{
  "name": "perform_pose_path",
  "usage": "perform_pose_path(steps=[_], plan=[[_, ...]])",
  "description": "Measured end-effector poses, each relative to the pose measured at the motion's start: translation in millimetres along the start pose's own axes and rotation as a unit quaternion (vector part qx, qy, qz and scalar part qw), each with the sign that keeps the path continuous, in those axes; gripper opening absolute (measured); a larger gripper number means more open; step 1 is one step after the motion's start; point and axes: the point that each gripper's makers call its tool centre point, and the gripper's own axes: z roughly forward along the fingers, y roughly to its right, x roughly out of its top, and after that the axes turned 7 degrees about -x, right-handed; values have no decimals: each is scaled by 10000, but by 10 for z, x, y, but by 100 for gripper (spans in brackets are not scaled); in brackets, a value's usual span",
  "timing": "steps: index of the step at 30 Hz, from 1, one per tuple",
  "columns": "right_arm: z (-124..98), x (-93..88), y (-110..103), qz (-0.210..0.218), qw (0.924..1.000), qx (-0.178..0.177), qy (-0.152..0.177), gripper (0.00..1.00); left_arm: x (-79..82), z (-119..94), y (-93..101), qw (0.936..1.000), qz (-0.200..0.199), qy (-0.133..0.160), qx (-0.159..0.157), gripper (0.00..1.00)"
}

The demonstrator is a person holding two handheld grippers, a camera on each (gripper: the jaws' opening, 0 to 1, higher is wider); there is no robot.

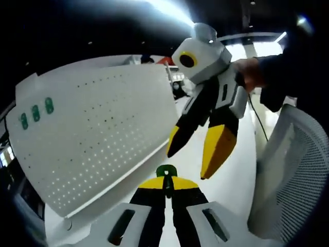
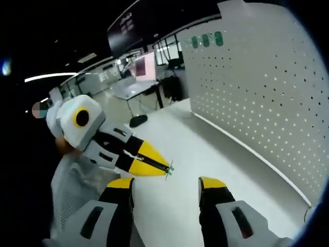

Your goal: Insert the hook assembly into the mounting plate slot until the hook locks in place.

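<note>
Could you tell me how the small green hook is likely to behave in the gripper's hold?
The green hook looks tiny and probably light and rigid. Pinched at the left gripper tips, it could twist or slip when pressed against the pegboard.

Overhead strip light [image 1: 169, 9] blows out in glare. Perforated panel [image 1: 97, 128] bright, evenly lit. Background dim. Strong fisheye bending at edges; slight overall softness.

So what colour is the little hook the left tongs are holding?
Green hook, clearest in the left gripper view, clamped between the left tongs.
</note>
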Motion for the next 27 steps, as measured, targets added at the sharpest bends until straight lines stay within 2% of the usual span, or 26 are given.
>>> perform_pose_path(steps=[9, 18, 27], plan=[[-28, 11, 3, -219, 9996, 14, 191, 65, 85, -20, -83, 9999, -77, 70, 102, 3], [-82, 74, 11, -514, 9966, -19, 650, 74, 228, -60, -209, 9995, -99, 183, 243, 3], [-155, 211, 76, -860, 9878, -226, 1277, 80, 381, -168, -451, 9976, -220, 363, 541, 3]])
